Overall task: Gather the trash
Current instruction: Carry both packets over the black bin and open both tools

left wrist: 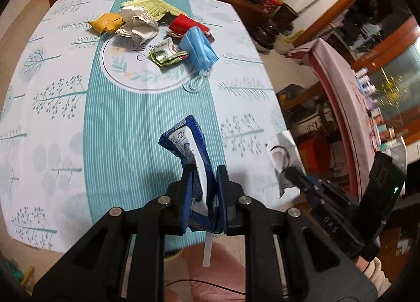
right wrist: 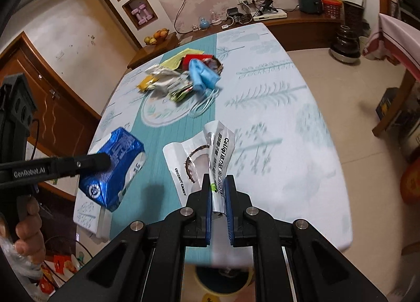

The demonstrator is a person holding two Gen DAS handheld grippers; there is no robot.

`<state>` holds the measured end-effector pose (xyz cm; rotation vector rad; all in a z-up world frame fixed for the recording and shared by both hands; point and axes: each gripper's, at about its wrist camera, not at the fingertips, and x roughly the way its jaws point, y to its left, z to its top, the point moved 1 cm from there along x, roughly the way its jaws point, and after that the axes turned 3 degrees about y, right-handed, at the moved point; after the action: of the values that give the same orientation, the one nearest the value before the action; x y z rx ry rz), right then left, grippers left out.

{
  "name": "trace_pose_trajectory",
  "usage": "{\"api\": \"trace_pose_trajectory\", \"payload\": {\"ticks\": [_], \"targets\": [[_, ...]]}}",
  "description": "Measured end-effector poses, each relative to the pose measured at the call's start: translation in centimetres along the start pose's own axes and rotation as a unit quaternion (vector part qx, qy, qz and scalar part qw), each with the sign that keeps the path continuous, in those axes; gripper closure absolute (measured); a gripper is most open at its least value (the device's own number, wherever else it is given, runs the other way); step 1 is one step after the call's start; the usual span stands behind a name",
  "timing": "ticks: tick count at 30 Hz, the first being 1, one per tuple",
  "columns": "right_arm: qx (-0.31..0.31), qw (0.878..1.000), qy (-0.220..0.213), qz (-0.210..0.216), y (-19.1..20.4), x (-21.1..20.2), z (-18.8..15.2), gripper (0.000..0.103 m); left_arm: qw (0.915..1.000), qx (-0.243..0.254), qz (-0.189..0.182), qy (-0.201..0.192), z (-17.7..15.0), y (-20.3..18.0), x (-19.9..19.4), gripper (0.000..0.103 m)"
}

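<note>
Blue carton [left wrist: 187,144] upright, clamped in jaws

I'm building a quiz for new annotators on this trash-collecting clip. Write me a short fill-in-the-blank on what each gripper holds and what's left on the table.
1. The left gripper has its jaws shut on a crushed ____ drink carton.
2. The right gripper is shut on a white wrapper printed "COCONUT ____".
3. In the trash pile on the tablecloth, the face mask is coloured ____.

Missing words: blue; CANDY; blue
</note>
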<state>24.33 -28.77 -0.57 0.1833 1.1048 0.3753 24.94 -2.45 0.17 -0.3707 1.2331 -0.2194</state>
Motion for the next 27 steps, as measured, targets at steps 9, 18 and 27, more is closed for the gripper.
{"api": "trace_pose_trajectory", "payload": {"ticks": [9,18,27], "targets": [[0.042,0.999,-0.008,-0.015,4.6,-3.3,-10.2,0.094,0.9984,0.052,-0.023,0.004,-8.1,1.5,-4.4,0.089],[0.072,0.997,0.030,-0.023,7.1,-4.2,-18.7,0.094,0.9958,0.067,-0.030,0.053,-15.8,3.3,-4.9,0.089],[0.080,0.993,0.085,-0.031,5.7,-2.1,-23.7,0.094,0.9936,0.055,-0.021,0.096,-21.7,3.6,-2.2,0.089]]}}
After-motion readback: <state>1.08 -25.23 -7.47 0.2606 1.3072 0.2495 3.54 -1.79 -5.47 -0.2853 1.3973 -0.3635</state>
